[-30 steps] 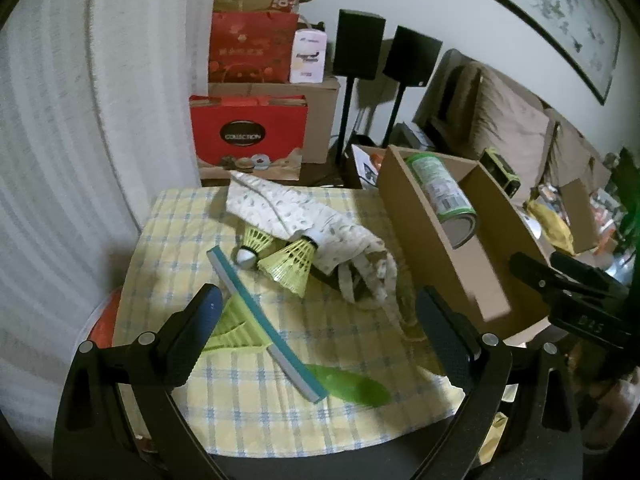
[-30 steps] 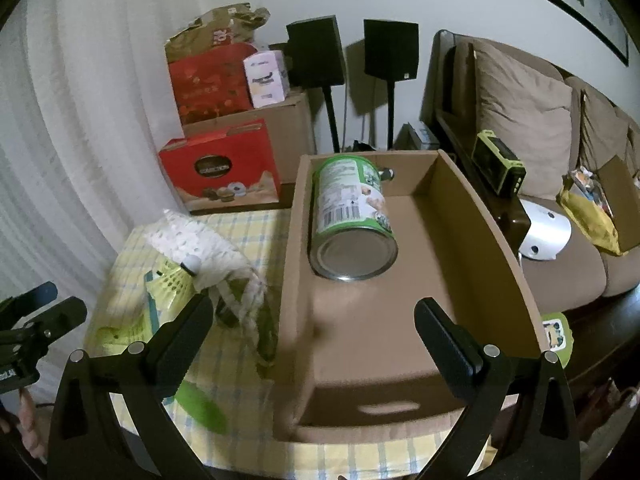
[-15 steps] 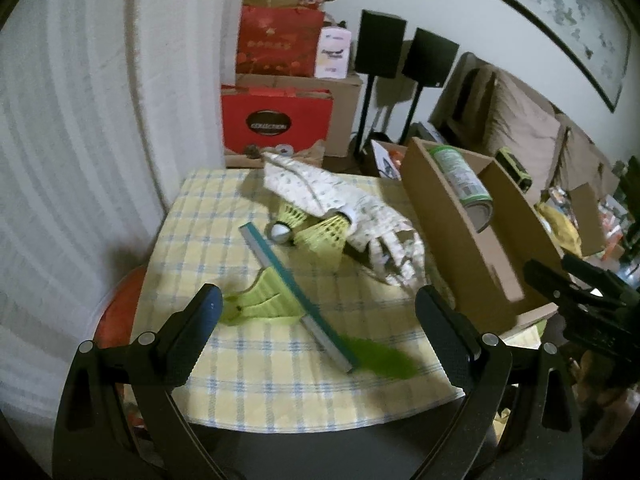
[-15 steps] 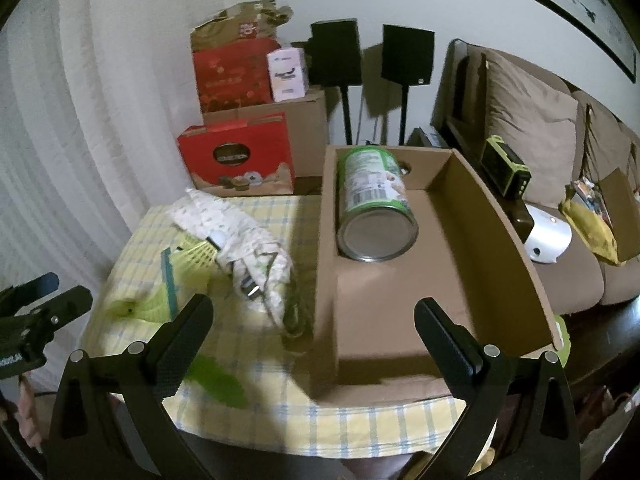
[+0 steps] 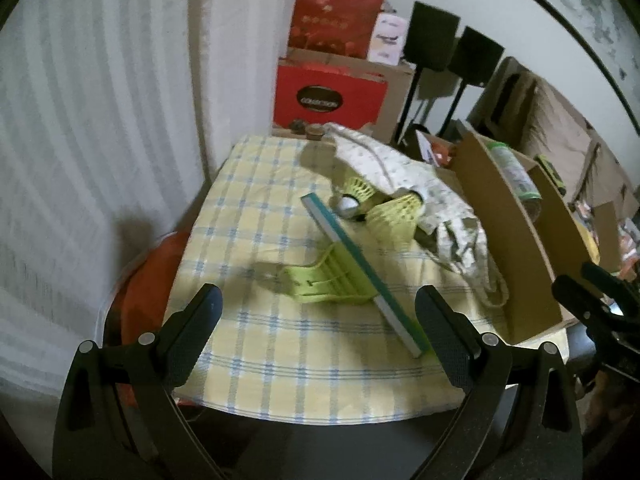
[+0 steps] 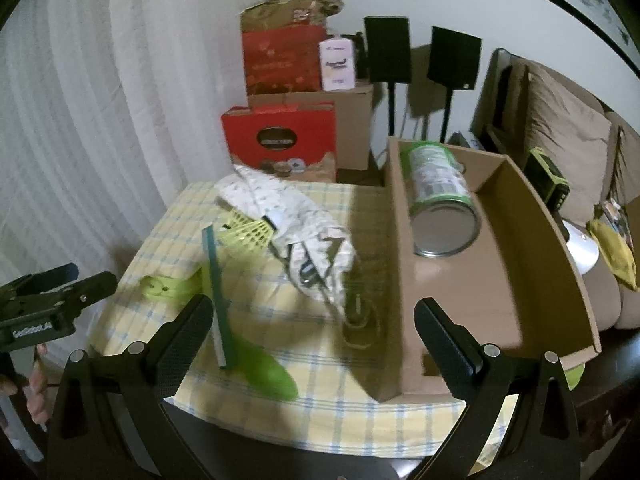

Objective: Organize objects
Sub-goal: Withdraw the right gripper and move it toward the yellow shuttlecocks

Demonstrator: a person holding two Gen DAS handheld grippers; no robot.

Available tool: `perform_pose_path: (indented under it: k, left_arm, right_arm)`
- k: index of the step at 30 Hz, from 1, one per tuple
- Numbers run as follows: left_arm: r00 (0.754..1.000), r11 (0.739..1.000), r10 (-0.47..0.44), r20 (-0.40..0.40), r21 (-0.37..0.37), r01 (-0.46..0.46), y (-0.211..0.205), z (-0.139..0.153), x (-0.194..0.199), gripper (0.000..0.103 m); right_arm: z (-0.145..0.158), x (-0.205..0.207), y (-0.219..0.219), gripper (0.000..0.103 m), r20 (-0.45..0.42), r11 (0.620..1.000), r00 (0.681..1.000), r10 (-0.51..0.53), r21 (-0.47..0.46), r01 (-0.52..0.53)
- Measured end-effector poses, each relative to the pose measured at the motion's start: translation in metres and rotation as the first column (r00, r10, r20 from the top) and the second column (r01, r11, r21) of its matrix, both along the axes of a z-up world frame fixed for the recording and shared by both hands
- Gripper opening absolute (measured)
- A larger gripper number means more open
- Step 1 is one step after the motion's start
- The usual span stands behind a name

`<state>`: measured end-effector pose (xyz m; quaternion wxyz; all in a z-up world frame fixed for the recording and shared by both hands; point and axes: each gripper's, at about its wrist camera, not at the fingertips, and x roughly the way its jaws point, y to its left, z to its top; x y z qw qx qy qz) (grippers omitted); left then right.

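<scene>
**Two open grippers, one squeegee lying slantwise between them and the box**

Left wrist view: the left gripper (image 5: 316,336) hangs over the near edge of the checked tablecloth (image 5: 256,216), jaws wide apart and holding nothing. Just ahead of it lies the green squeegee (image 5: 360,276), long axis running from far-left to near-right, its near end almost at the right-hand finger. So the left one looks the nearer tool for it. Behind that sit two yellow-green shuttlecocks (image 5: 396,210) against a patterned drawstring bag (image 5: 404,168). The cardboard box (image 5: 516,248) stands to the right with a green can (image 5: 514,172) lying inside. Readable writing: "COLLECTION" on the red gift box (image 5: 328,96).

Right wrist view: the right gripper (image 6: 312,340) is also spread and empty, aimed between the squeegee (image 6: 216,296) and the cardboard box (image 6: 404,280). The can (image 6: 440,204) lies on its side with its metal end facing the camera; its label is too blurred to read. The left gripper (image 6: 60,292) shows at far left, lettering on it unclear.
</scene>
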<state>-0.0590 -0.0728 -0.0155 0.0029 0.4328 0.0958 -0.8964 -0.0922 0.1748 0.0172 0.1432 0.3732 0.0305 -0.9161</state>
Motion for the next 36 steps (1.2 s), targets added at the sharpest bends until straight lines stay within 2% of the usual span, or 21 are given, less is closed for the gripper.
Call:
perform_pose_path:
  k: [10, 23, 36]
  left_arm:
    - [0.999, 0.999, 0.022, 0.035, 0.026, -0.023, -0.014, -0.018, -0.019, 0.097]
    - [0.997, 0.999, 0.03, 0.065, 0.042, -0.032, -0.021, -0.025, -0.082, 0.097]
    - [0.991, 1.0, 0.01, 0.136, 0.012, -0.012, -0.014, -0.046, -0.157, 0.097]
  right_arm:
    - [-0.018, -0.017, -0.023, 0.102, 0.035, 0.999, 0.999, 0.037, -0.014, -0.037]
    - [-0.026, -0.075, -0.039, 0.101, 0.093, 0.992, 0.995, 0.02, -0.127, -0.008]
    - [-0.059, -0.15, -0.054, 0.085, 0.206, 0.988, 0.978, -0.023, -0.144, 0.054]
